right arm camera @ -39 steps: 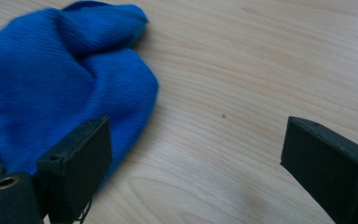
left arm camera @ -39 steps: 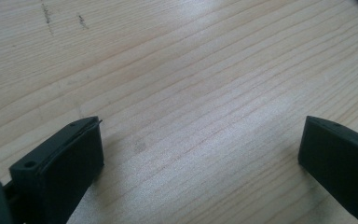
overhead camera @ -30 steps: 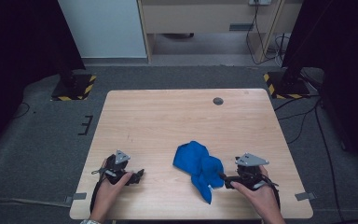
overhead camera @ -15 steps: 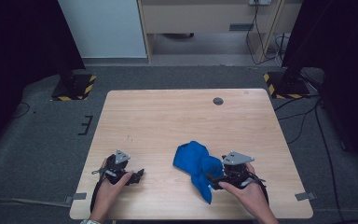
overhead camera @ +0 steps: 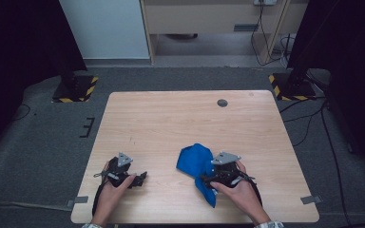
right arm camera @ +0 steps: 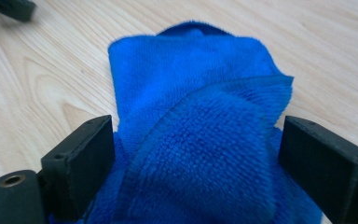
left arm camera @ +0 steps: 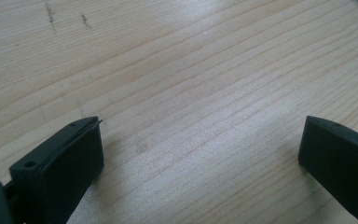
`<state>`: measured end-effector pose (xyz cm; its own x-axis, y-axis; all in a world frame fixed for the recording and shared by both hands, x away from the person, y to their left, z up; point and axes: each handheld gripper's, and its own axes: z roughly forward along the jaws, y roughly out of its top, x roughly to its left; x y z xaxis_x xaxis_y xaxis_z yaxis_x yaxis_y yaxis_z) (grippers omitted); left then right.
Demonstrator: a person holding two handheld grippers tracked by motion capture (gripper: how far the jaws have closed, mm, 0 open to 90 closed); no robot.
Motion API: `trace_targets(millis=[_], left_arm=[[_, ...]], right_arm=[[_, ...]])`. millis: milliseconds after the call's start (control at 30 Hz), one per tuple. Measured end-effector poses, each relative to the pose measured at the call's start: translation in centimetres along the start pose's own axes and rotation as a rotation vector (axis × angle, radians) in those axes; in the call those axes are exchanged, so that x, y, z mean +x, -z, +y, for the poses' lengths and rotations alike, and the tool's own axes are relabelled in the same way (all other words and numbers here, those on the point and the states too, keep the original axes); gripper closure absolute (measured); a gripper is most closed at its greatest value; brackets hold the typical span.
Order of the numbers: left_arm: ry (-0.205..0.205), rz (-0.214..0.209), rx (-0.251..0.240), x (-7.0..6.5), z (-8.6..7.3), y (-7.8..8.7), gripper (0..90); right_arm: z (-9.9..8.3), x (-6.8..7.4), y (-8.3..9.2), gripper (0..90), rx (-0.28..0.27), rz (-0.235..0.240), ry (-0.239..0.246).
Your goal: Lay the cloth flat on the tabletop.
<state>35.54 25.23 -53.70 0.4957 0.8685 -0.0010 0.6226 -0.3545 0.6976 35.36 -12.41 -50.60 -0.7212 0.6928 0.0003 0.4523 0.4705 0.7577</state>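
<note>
Since the earlier frames our right gripper (overhead camera: 208, 180) has slid left along the table's (overhead camera: 171, 118) near edge onto the blue cloth (overhead camera: 197, 161); its jaws have just been closing slightly but stand wide, with a fold of cloth between them. In the right gripper view the cloth (right arm camera: 200, 135) sits close to both pads; we can't tell if they press on it. Left gripper (overhead camera: 140, 178) unchanged near the near-left corner, jaws wide apart over bare wood, holding nothing. Cloth lies crumpled right of centre by the near edge. Our right hand (overhead camera: 240, 192) and its gripper hide the cloth's near part.
</note>
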Motion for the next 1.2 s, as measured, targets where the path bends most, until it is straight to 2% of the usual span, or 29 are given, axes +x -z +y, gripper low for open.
trace_targets(millis=[200,433,667,767,933,1200], left_arm=[[0.000,0.000,0.000,0.0,0.0,0.0,0.0],[0.000,0.000,0.000,0.0,0.0,0.0,0.0],[0.000,0.000,0.000,0.0,0.0,0.0,0.0],[0.000,0.000,0.000,0.0,0.0,0.0,0.0],[0.000,0.001,0.000,0.0,0.0,0.0,0.0],[0.002,0.008,-0.003,0.0,0.0,0.1,0.5]], right_arm=[[-0.4,0.0,-0.8,17.6,0.027,-0.010,0.003],[-0.9,-0.1,-1.2,33.4,0.045,-0.003,0.015],[-1.0,-0.4,-1.1,59.6,0.050,-0.002,0.035],[-0.8,-0.5,-0.9,72.2,0.042,0.013,0.039],[-0.1,-0.8,-0.7,77.4,0.025,0.027,0.037],[1.9,-2.0,-1.2,77.9,-0.006,0.030,0.023]])
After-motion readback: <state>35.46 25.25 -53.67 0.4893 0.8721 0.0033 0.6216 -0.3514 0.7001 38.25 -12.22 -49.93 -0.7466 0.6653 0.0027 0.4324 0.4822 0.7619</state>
